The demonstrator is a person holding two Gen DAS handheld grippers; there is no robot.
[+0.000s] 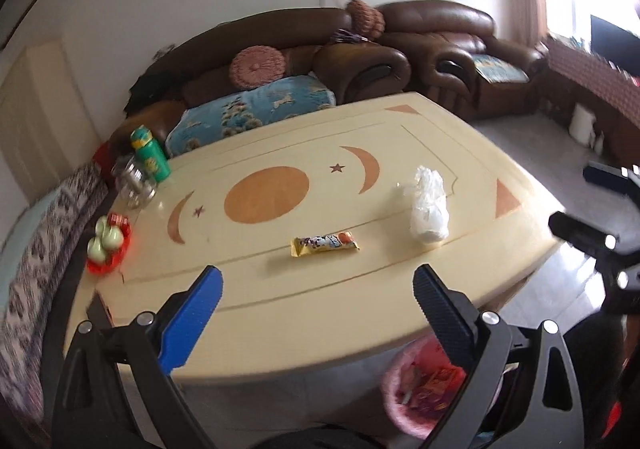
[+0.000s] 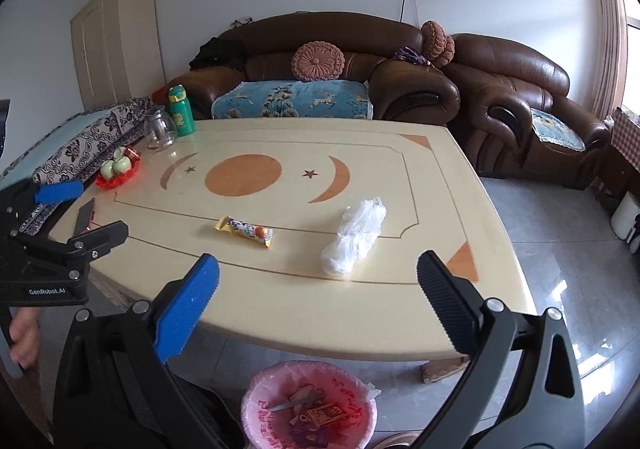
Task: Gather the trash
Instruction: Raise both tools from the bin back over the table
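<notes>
A yellow snack wrapper lies flat near the front of the cream table. A crumpled white plastic bag lies to its right. A pink-lined trash bin with scraps inside stands on the floor below the table's front edge. My left gripper is open and empty, above the table's front edge, short of the wrapper. My right gripper is open and empty, above the front edge and the bin. Each gripper shows at the side of the other's view.
At the table's left end stand a red plate with green cups, a glass jar, a green bottle and a dark phone. A brown sofa and armchair stand behind the table. Tiled floor lies to the right.
</notes>
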